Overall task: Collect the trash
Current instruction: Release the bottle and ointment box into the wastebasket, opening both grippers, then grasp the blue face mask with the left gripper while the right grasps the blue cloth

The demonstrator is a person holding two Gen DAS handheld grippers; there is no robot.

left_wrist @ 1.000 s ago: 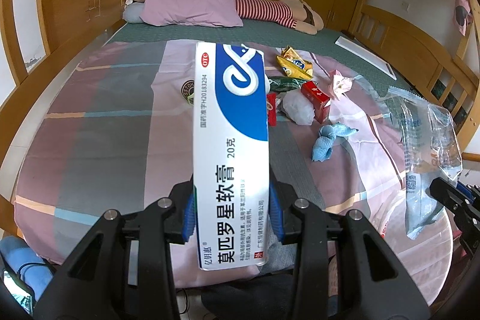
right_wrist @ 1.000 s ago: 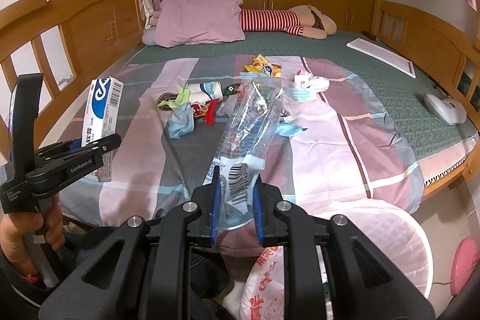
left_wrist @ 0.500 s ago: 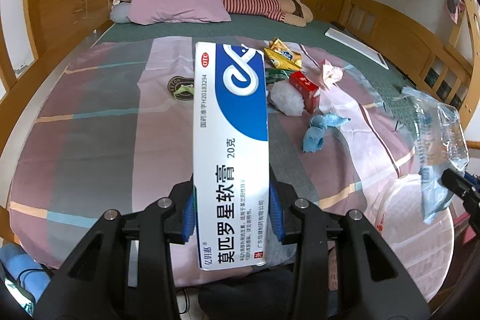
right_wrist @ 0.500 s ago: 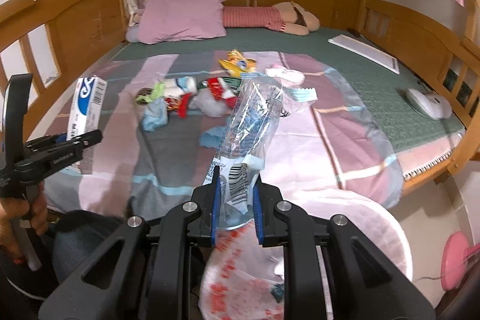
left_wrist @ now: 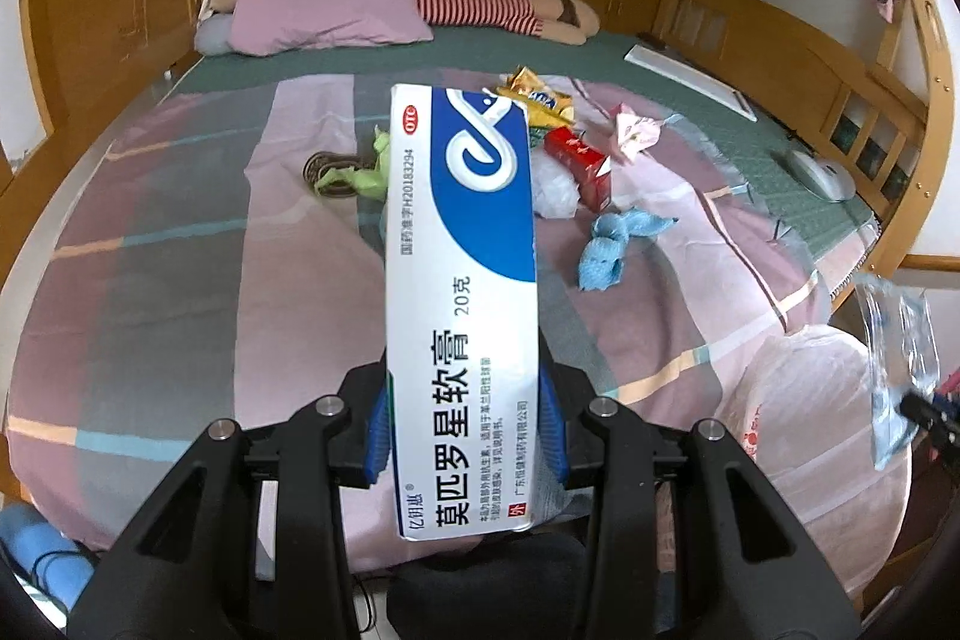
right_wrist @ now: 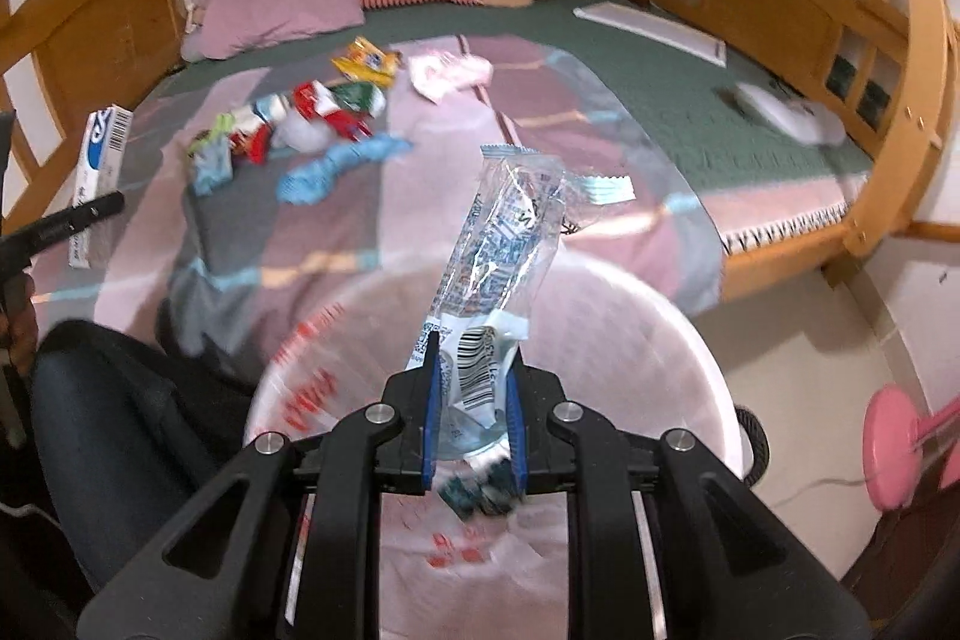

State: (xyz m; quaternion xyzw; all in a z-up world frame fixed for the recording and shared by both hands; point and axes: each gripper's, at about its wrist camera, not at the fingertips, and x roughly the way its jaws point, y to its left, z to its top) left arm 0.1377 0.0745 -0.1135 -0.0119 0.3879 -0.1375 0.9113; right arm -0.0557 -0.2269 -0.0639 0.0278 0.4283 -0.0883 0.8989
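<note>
My left gripper (left_wrist: 462, 418) is shut on a long white and blue ointment box (left_wrist: 461, 292), which stands upright over the near edge of the bed. My right gripper (right_wrist: 471, 418) is shut on a clear plastic wrapper (right_wrist: 501, 250) with a barcode, held above a round bin lined with a white bag (right_wrist: 672, 340). The same bin (left_wrist: 798, 388) and wrapper (left_wrist: 900, 364) show at the right edge of the left wrist view. Several pieces of trash (right_wrist: 318, 124) lie in a cluster on the striped bed cover, among them a red pack (left_wrist: 579, 163) and a blue rag (left_wrist: 609, 253).
A pink pillow (left_wrist: 324, 1) and a striped stuffed toy (left_wrist: 480, 4) lie at the bed's head. Wooden rails (right_wrist: 888, 58) run along the right side. A pink object (right_wrist: 900, 454) stands on the floor right of the bin. A person's dark-clad legs (right_wrist: 120, 430) sit left of it.
My right gripper has swung right and down with the wrapper, from over the bed to above the bin. The left gripper has stayed put, still holding the box.
</note>
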